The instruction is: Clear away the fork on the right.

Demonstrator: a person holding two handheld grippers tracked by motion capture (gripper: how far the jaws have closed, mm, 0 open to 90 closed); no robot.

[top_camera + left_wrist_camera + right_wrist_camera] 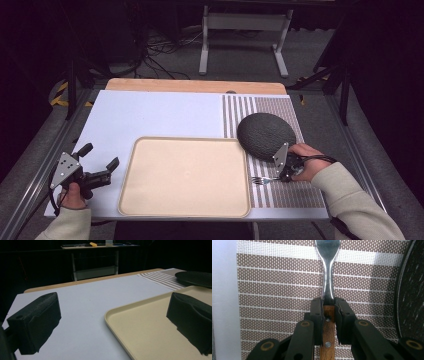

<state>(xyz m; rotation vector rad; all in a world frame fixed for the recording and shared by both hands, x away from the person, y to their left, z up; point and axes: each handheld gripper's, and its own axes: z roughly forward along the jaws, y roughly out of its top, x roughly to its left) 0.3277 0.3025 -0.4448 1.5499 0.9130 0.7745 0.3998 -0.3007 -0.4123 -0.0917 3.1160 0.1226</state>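
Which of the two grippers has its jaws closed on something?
The right gripper: its jaws clamp the fork by its wooden handle; the left gripper is open.

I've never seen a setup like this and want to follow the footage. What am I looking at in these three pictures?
A person at a table holds a two-jaw tool in each hand. The high view looks down from above; the other two views come from cameras riding on each tool. On the table lie a beige tray, a striped placemat and a dark round plate. The right tool is clamped on the wooden handle of a fork above the placemat. The left tool is open and empty beside the tray.
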